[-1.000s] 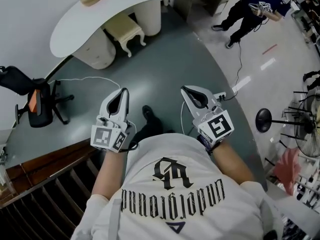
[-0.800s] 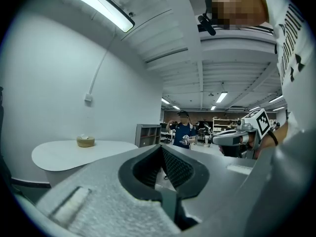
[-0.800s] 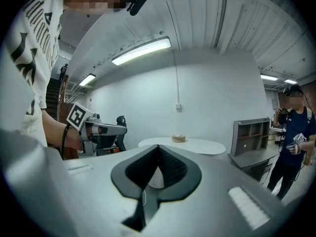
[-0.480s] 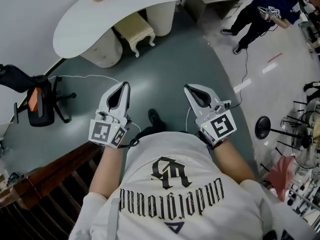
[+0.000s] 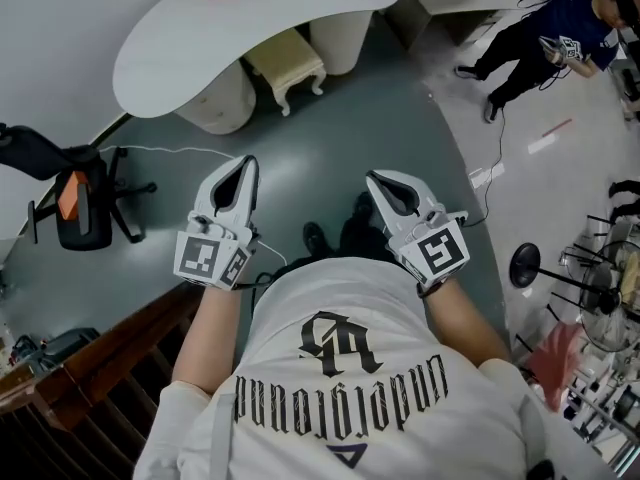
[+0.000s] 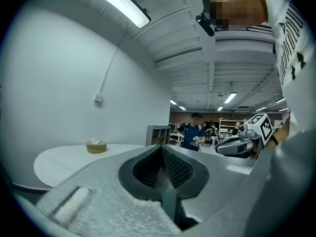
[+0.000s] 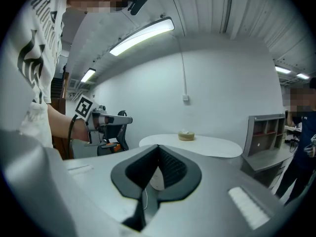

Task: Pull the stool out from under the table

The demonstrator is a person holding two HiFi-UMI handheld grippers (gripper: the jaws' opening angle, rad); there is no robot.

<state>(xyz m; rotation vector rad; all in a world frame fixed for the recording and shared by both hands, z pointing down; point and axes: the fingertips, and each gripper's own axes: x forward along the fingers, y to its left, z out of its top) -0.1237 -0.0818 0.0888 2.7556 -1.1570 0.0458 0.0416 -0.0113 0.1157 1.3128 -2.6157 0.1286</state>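
A cream stool (image 5: 288, 63) with curved legs stands tucked under the white curved table (image 5: 200, 33), between the table's two round pedestals, in the head view. My left gripper (image 5: 246, 162) is held out in front of the person, shut and empty, well short of the stool. My right gripper (image 5: 369, 178) is level with it on the right, also shut with nothing between its jaws. The table top (image 7: 197, 143) with a small round tan box (image 7: 185, 135) shows beyond the right jaws, and the same box (image 6: 96, 145) sits on the table (image 6: 64, 159) in the left gripper view.
A black office chair (image 5: 70, 193) with an orange patch stands at the left. A white cable (image 5: 180, 151) lies on the grey floor. A wooden railing (image 5: 90, 368) runs at the lower left. A person in dark blue (image 5: 545, 43) stands at the upper right, near a fan stand (image 5: 560, 273).
The view has moved forward: the table and stool slid right and slightly nearer in the head view. Both grippers keep the same pose and stay shut.
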